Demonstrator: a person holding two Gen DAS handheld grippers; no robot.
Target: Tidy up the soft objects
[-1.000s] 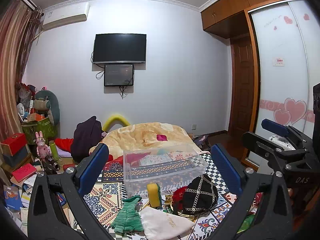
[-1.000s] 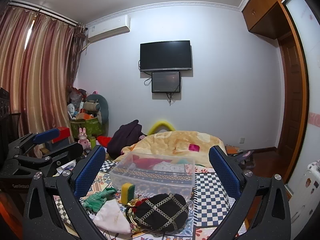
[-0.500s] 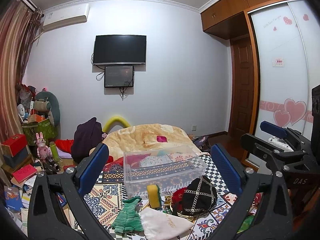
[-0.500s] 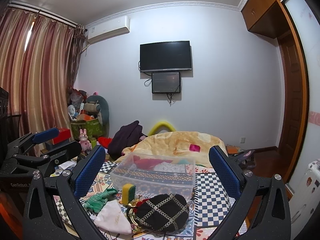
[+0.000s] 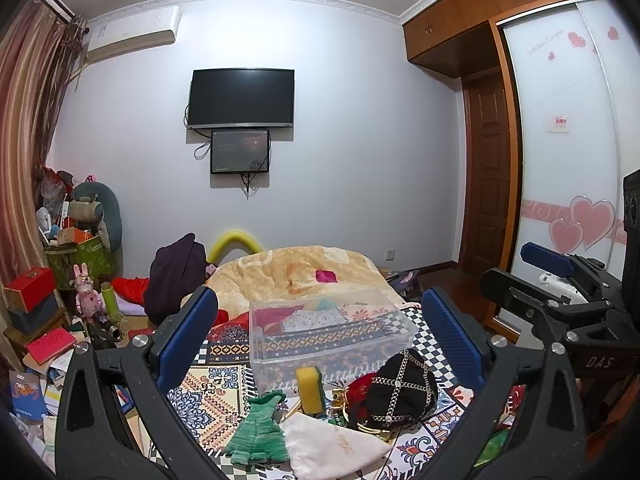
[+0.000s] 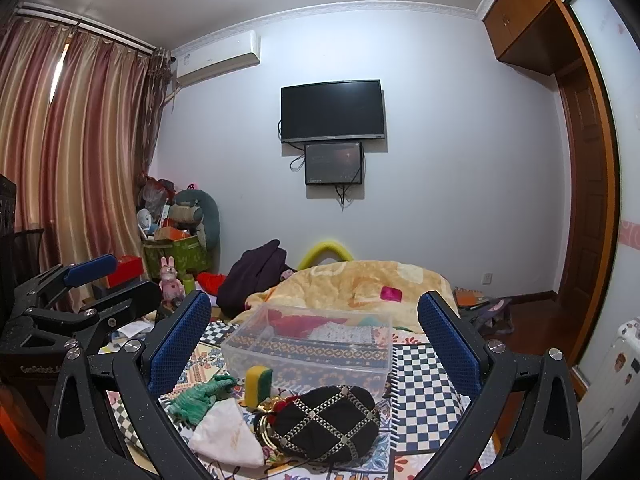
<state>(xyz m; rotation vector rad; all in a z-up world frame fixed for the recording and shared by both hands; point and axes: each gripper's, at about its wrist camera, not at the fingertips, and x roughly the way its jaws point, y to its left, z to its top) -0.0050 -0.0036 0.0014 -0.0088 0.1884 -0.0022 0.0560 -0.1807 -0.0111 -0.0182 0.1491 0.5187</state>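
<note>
Soft things lie on a patterned cloth (image 5: 216, 396): a green knitted glove (image 5: 260, 428) (image 6: 198, 396), a white cloth pouch (image 5: 332, 446) (image 6: 226, 434), a yellow-green sponge (image 5: 310, 388) (image 6: 258, 384) standing on edge, and a black chain-trimmed cap (image 5: 402, 390) (image 6: 326, 420). Behind them stands a clear plastic box (image 5: 328, 336) (image 6: 308, 348). My left gripper (image 5: 318, 340) is open and empty above the pile. My right gripper (image 6: 314, 340) is open and empty too, to the right of the left one; it also shows in the left wrist view (image 5: 560, 292).
A yellow quilt (image 5: 304, 276) is heaped behind the box, with a dark garment (image 5: 176, 272) to its left. Books, boxes and toys (image 5: 44, 308) crowd the left side. A wardrobe with sliding doors (image 5: 568, 160) and a wooden door (image 5: 486, 176) are on the right.
Both grippers have drifted very slightly; the view shifts a little. Nothing was taken hold of and no object moved.
</note>
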